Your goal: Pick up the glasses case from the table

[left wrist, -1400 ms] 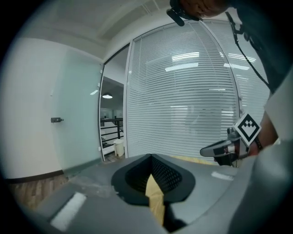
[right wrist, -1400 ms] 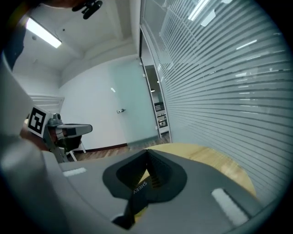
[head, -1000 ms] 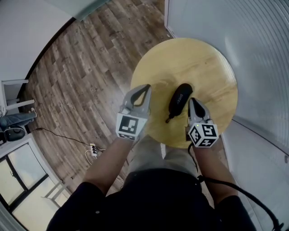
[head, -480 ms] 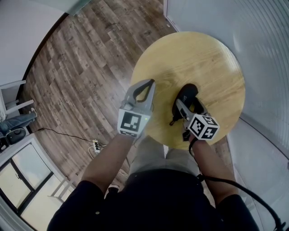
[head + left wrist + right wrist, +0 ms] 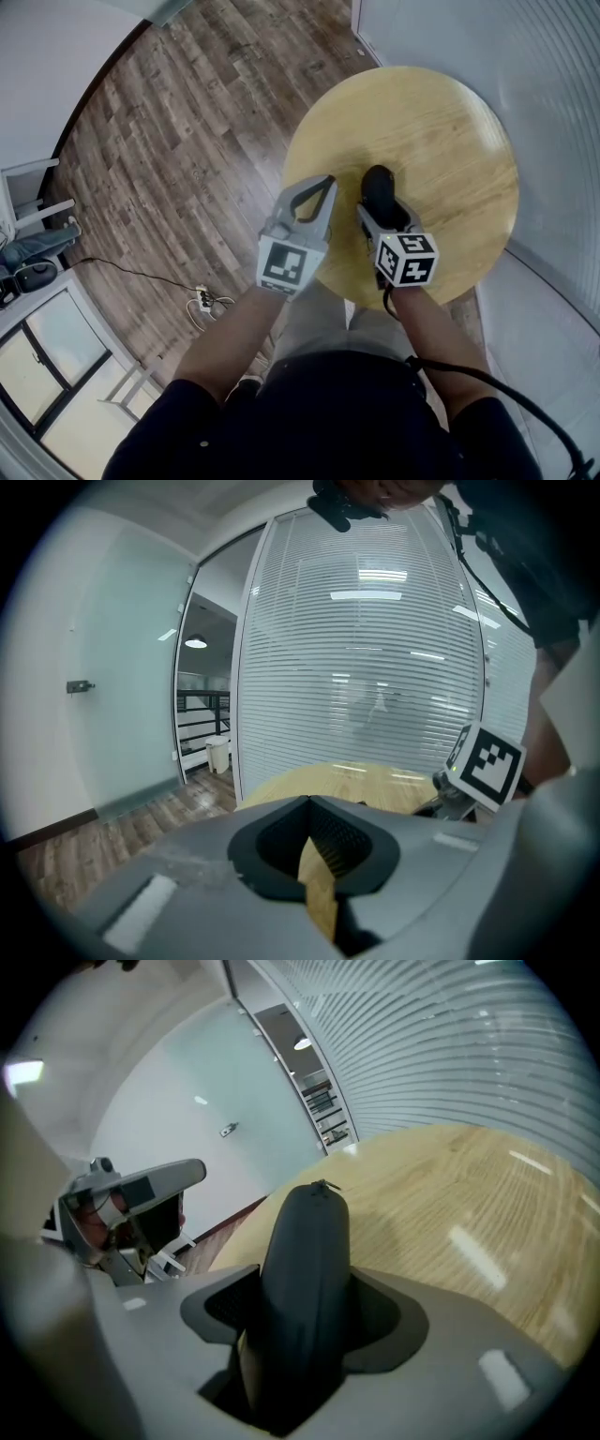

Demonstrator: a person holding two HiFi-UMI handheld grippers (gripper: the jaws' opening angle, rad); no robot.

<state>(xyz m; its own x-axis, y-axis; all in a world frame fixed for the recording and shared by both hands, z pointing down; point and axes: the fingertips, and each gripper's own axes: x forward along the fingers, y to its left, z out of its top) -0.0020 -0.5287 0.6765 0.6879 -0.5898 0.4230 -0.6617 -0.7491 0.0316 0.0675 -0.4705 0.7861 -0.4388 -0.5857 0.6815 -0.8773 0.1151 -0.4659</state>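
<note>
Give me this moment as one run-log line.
right gripper: jaws have just been closing on glasses case between them | glasses case: on round table, not yet lifted | left gripper: shut, empty

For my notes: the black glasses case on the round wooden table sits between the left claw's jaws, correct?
No. The glasses case sits between the jaws of the right claw, which have just been closing on it, not the left claw; the right gripper view shows it.

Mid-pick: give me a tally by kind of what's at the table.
case: 1
table: 1
grippers: 2, the left gripper and the right gripper, whose jaws have just been closing round the case
total: 4
</note>
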